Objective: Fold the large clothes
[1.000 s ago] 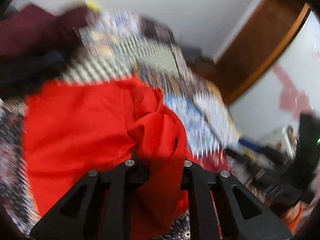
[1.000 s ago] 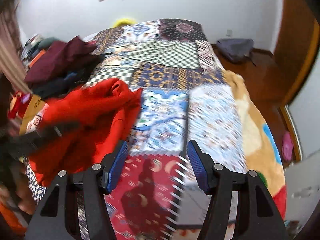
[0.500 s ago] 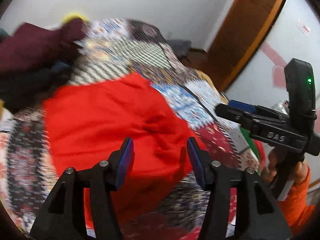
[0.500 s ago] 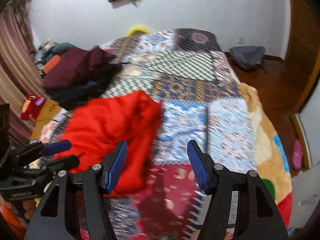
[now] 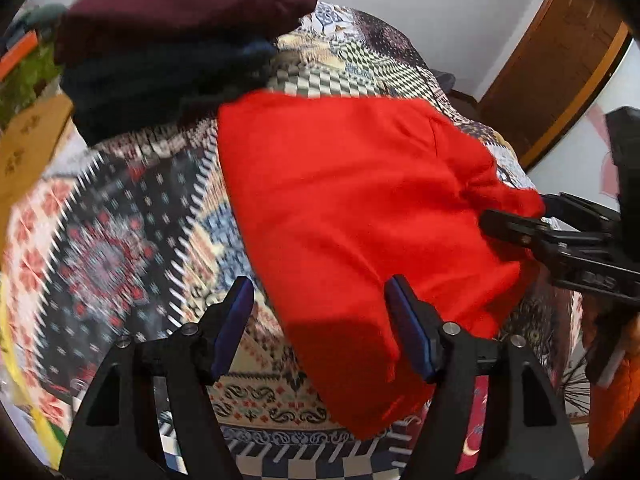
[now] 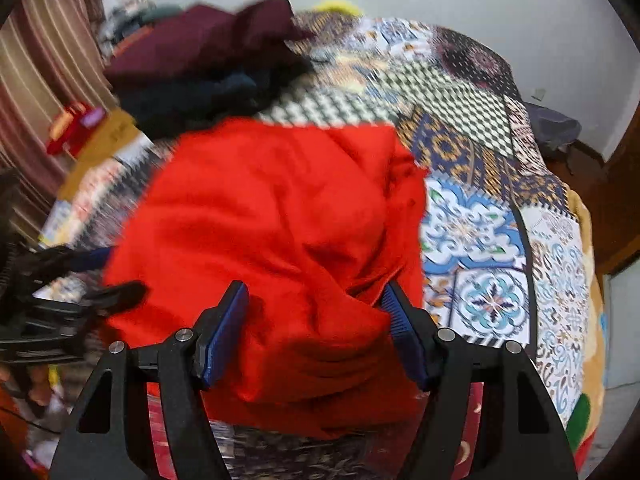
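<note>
My left tongs [image 5: 320, 320] have just been opening and stand apart over the bright red cloth garment [image 5: 360, 208], which lies crumpled on the patchwork-quilted bed [image 5: 120, 240]. My right tongs [image 6: 316, 320], widening too, straddle its folds unclamped.

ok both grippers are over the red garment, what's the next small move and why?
Probably lower the right gripper and close on the rumpled near edge of the red garment. Its jaws have just been opening and straddle the bunched cloth without pinching it. The left gripper, jaws also just opened, holds nothing. The garment lies crumpled on the patchwork bedspread, so it needs spreading first.
</note>
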Available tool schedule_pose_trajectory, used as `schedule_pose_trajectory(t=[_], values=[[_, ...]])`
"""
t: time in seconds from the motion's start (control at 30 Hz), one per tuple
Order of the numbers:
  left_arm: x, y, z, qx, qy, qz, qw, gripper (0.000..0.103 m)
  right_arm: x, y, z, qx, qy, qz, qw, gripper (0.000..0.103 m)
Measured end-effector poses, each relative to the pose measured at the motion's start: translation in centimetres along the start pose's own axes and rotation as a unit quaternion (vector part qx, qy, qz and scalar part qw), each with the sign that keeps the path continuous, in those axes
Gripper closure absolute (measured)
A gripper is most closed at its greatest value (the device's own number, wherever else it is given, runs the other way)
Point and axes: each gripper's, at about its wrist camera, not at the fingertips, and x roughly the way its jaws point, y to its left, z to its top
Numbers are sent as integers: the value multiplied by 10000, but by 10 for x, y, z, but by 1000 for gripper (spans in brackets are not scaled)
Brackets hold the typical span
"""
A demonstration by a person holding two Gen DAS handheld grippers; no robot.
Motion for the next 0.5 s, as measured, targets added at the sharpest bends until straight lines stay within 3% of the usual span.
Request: schedule_pose_trajectory(t=[0.13, 0.37, 0.5], values=[[0, 8, -10, -197, -99, -288, 9993, 31, -2, -19, -14, 98, 57, -108, 9999, 38], [-5, 0, -19, -102, -95, -284, 9995, 29, -22, -41, -35, 565, -159, -210, 9981, 34], [-9, -2, -25, -62, -78, -280, 9996, 28, -32, -52, -47, 822, -308, -65, 9961, 34]])
